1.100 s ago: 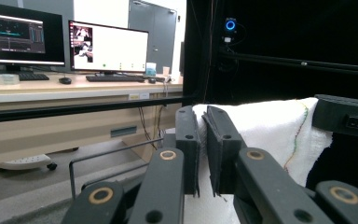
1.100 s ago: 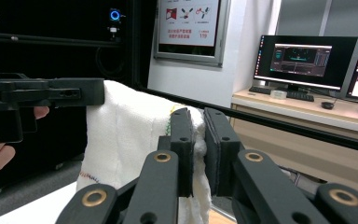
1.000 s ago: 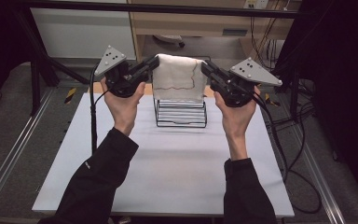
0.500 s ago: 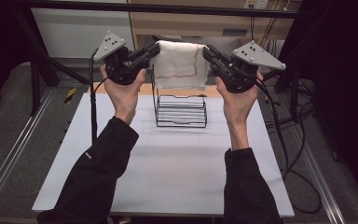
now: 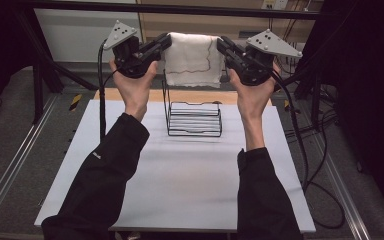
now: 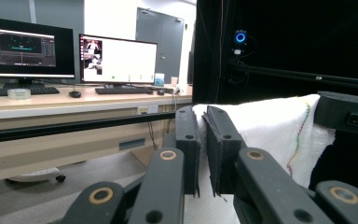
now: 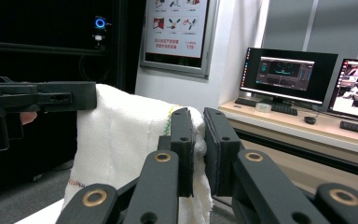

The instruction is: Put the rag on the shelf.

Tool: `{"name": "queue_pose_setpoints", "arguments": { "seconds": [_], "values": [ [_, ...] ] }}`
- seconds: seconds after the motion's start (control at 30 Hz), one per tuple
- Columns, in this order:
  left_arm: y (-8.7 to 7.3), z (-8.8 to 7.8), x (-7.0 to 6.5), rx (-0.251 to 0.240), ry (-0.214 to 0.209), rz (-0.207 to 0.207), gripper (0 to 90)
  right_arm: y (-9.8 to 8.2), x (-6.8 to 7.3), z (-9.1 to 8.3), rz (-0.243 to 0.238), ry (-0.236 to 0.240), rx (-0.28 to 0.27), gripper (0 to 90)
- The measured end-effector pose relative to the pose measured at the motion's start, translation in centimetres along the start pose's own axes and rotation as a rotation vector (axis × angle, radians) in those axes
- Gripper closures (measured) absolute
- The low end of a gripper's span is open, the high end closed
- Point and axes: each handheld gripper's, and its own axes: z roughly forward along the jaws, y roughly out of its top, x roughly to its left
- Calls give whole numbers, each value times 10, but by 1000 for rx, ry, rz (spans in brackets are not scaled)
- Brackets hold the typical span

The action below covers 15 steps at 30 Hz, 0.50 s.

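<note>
From the high view I hold the white towel (image 5: 192, 57) stretched above the wire rack (image 5: 194, 119) on the surface (image 5: 180, 175), ready to drape. Left gripper (image 6: 204, 135) view: jaws pinching one corner. Right gripper (image 7: 199, 140) view: jaws pinching the other

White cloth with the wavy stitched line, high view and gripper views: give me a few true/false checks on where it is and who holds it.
1. The white cloth with a wavy stitched line is held up above the black wire rack. True.
2. The left gripper is open and clear of the cloth. False: its jaws are shut on the cloth's edge.
3. The right gripper is shut on the cloth's other top edge. True.
4. The wire rack stands on bare floor. False: it stands on the white table.
5. The cloth lies flat. False: it hangs down.
</note>
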Motion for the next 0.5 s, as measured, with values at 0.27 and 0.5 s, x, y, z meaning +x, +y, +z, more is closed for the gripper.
{"name": "queue_pose_setpoints", "arguments": {
  "seconds": [0.27, 0.5],
  "values": [
    [1, 10, 10, 6, 15, 6, 838, -3, -6, 14, 14, -2, 6, 831],
    [-2, 17, 21, 16, 33, -4, 838, -6, -9, 28, 9, 3, 20, 831]
  ]
}}
